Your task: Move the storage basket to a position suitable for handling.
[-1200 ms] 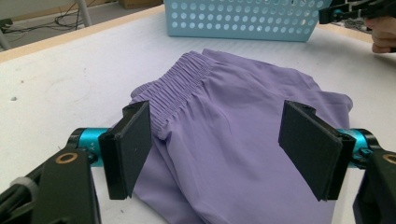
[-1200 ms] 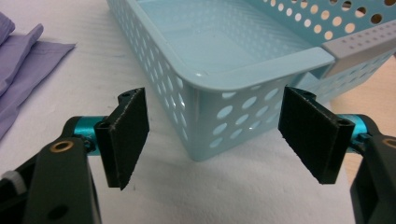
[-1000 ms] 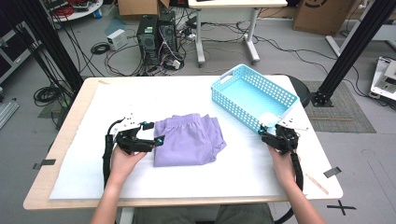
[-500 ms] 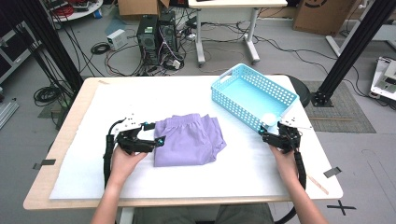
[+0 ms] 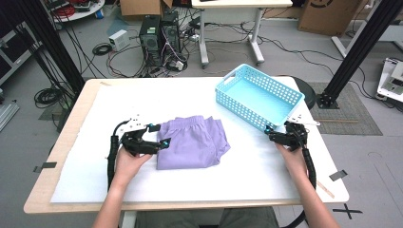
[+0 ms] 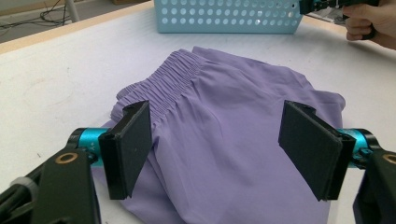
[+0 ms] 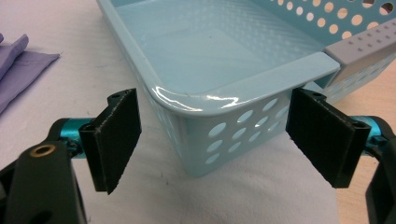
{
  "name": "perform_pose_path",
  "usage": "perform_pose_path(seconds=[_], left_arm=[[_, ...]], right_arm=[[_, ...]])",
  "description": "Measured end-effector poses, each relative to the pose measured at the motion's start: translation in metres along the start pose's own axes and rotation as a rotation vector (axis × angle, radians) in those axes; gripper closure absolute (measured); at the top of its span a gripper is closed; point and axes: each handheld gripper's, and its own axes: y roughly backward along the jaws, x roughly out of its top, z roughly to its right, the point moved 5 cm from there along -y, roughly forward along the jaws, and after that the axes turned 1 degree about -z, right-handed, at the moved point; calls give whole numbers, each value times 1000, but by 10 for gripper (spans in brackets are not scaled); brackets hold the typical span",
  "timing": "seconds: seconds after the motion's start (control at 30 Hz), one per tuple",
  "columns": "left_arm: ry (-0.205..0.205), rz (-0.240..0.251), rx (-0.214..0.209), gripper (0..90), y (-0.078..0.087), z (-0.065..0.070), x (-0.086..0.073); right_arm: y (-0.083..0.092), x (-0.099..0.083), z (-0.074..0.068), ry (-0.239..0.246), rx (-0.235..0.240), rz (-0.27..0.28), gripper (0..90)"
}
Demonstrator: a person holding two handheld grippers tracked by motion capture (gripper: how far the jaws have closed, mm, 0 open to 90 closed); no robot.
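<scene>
My left gripper [image 5: 159,142] sat at the nine o'clock edge of the shorts [image 5: 192,142], which lay folded near the middle of the table [image 5: 71,156]. Its jaws were spread wide. In the left gripper view the purple cloth [image 6: 224,135] ran between and under the two pads [image 6: 133,144], with the elastic waistband off toward eleven o'clock, and neither pad pressed on it.

My right gripper [image 5: 275,135] was at the near corner of the basket [image 5: 259,97], which stood at about two o'clock from the shorts and well apart from them. Those jaws had just been opening and now stood wide apart. In the right gripper view the rounded corner of the basket [image 7: 219,79] sat between the pads [image 7: 116,140], with a clear gap on each side, so nothing was pinched. The basket's floor was bare where I could see it. A corner of the shorts [image 7: 18,65] showed at ten o'clock in that view.

From the left gripper view, my right hand [image 6: 369,23] showed at one o'clock, just beside the basket's wall [image 6: 229,16].
</scene>
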Motion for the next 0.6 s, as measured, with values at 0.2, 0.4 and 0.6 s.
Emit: perform_pose_path(seconds=[0.2, 0.4, 0.6], left_arm=[[2, -4, -10, 259, -1, 0, -1], [1, -6, -15, 259, -3, 1, 0], [3, -10, -24, 259, -5, 1, -1]], right_arm=[[-1, 0, 0, 36, -26, 2, 215], [2, -1, 6, -8, -34, -5, 174], [-1, 1, 10, 23, 7, 3, 174]])
